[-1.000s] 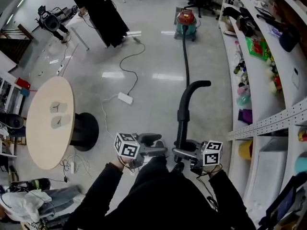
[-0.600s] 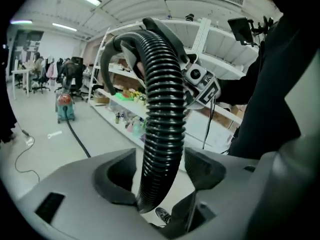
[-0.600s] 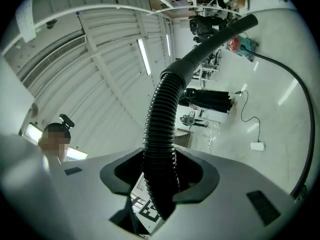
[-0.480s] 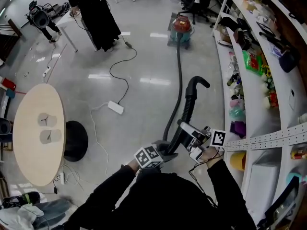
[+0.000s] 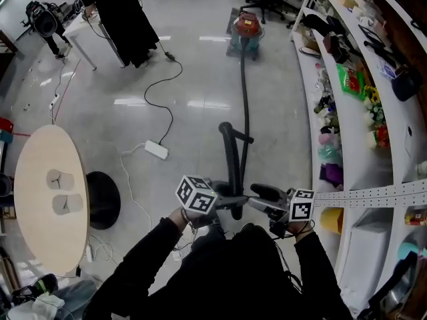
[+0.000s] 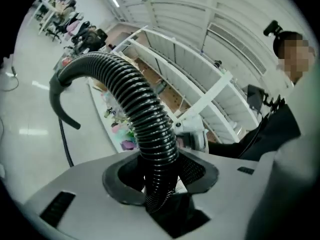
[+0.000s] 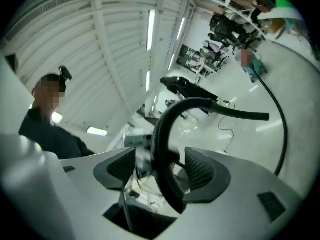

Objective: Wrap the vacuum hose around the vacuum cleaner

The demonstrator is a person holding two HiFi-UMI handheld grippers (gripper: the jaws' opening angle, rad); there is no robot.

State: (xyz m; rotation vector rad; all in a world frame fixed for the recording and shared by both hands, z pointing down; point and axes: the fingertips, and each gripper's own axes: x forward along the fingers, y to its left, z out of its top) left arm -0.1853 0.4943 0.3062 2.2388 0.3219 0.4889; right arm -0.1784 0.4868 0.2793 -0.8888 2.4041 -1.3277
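Observation:
The red and teal vacuum cleaner [image 5: 247, 27] stands far off on the floor. Its black ribbed hose [image 5: 243, 99] runs from it toward me and rises to a curved handle end [image 5: 229, 135]. My left gripper [image 5: 227, 202] has the hose [image 6: 145, 119] between its jaws, which are closing, and the pads of my left gripper [image 6: 160, 171] press on it. My right gripper [image 5: 257, 202] faces it from the right. Its jaws are opening around the hose [image 7: 162, 149], and a gap shows beside the pads of my right gripper [image 7: 160, 169].
White shelves [image 5: 353, 112] full of small items line the right side. A round beige table [image 5: 50, 199] stands at the left. A white power strip [image 5: 157, 150] and its cable lie on the floor. A person in black [image 5: 120, 12] stands at the back left.
My left gripper came in from the left and closed on the hose. The right gripper's jaws have widened. The hose's handle end swung from the right toward the left.

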